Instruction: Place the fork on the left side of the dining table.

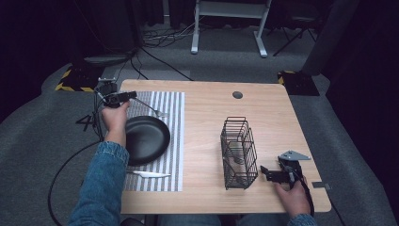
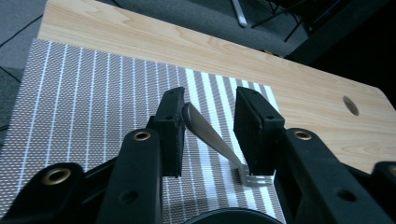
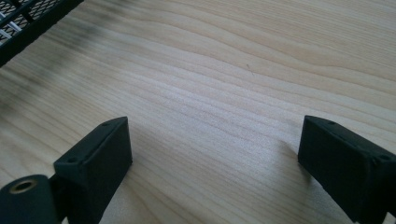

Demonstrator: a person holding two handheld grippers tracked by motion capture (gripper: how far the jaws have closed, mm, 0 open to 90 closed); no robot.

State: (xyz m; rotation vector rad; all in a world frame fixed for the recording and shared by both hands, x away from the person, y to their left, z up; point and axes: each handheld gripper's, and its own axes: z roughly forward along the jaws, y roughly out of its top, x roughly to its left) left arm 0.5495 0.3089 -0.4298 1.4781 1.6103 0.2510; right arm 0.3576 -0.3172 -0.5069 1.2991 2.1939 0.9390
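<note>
The black plate [image 1: 146, 140] sits on a striped placemat [image 1: 171, 141] at the left part of the wooden tabletop [image 1: 211, 117]. Just beyond the plate's far rim, the left claw [image 1: 123, 96] hovers over the mat, held in the person's left hand [image 1: 115, 117]. In the left gripper view its jaws stand partly apart with a fork [image 2: 215, 142] between them: the handle end touches the inner face of one jaw, and the shaft runs slantwise across the gap, so the prongs lie by the other jaw, over the mat. Whether the fork is lifted or resting on the mat cannot be told.

A knife [image 1: 149, 174] lies on the mat, just near the plate's closest rim. Well to the right of the plate stands a black wire basket [image 1: 239, 153]. The right claw [image 1: 266, 173], in the right hand [image 1: 294, 197], sits low beside that basket, jaws wide apart over bare wood with nothing between them.
</note>
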